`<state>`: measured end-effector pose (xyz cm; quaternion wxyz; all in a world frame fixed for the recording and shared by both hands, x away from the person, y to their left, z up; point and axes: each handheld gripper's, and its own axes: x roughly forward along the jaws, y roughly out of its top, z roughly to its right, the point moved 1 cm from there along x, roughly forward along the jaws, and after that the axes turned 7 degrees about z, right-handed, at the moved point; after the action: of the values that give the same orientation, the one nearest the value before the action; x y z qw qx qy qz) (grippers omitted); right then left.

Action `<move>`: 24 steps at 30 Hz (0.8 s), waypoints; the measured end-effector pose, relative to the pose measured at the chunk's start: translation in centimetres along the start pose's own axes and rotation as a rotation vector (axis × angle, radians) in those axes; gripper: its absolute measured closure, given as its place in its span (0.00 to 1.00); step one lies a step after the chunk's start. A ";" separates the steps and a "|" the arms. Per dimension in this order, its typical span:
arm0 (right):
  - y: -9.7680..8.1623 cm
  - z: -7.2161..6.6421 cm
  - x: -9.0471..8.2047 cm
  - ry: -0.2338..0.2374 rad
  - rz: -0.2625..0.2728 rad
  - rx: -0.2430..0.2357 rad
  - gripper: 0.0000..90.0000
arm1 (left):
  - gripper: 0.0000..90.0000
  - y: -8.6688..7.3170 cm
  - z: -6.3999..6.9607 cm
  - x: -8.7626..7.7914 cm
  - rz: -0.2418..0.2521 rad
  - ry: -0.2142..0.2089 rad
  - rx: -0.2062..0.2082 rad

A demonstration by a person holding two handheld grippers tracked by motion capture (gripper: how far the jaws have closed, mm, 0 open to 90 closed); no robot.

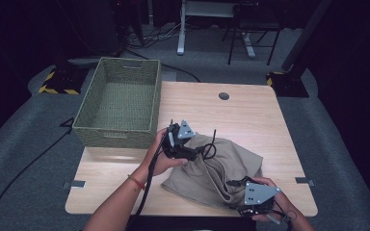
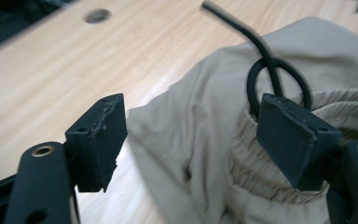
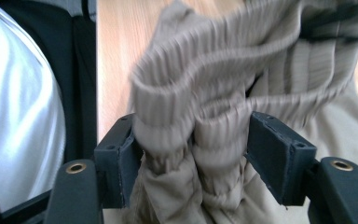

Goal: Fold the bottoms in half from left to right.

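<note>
High view: khaki shorts (image 1: 217, 168) lie bunched at the table's (image 1: 250, 115) near right; woven basket (image 1: 120, 101) at far left. Left gripper (image 1: 176, 139) sits at the cloth's left edge, right gripper (image 1: 255, 202) at its near corner. Left gripper view: jaws apart, nothing clamped, shorts (image 2: 223, 135) and black drawstring (image 2: 265, 65) beyond. Right gripper view: jaws bracket the gathered waistband (image 3: 191, 140), left pad touching, right pad apart.

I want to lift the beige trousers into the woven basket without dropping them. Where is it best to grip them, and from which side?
Probably grip the beige trousers at the ribbed elastic waistband: the gathered cloth is thick, so it fills the jaws. It lies bunched at the near edge by the right tool, so come from the person's side. Avoid the black drawstring.
</note>
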<state>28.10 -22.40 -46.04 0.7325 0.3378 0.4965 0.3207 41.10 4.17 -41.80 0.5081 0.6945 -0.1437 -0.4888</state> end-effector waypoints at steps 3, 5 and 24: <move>0.3 -0.4 -0.5 0.037 0.031 0.004 0.39 | 0.37 -0.6 0.1 0.4 -0.042 -0.085 0.026; 0.2 -0.4 -0.7 0.046 0.025 0.018 0.39 | 0.39 -1.2 0.6 0.1 -0.073 -0.132 0.068; -0.5 3.5 -4.7 -0.097 0.189 0.312 0.45 | 0.55 -7.9 6.7 1.3 -0.191 -0.216 0.271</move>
<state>30.01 -27.08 -43.02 0.6607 0.5075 0.4705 0.2905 33.79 2.98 -49.25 0.3430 0.7104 -0.1953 -0.5827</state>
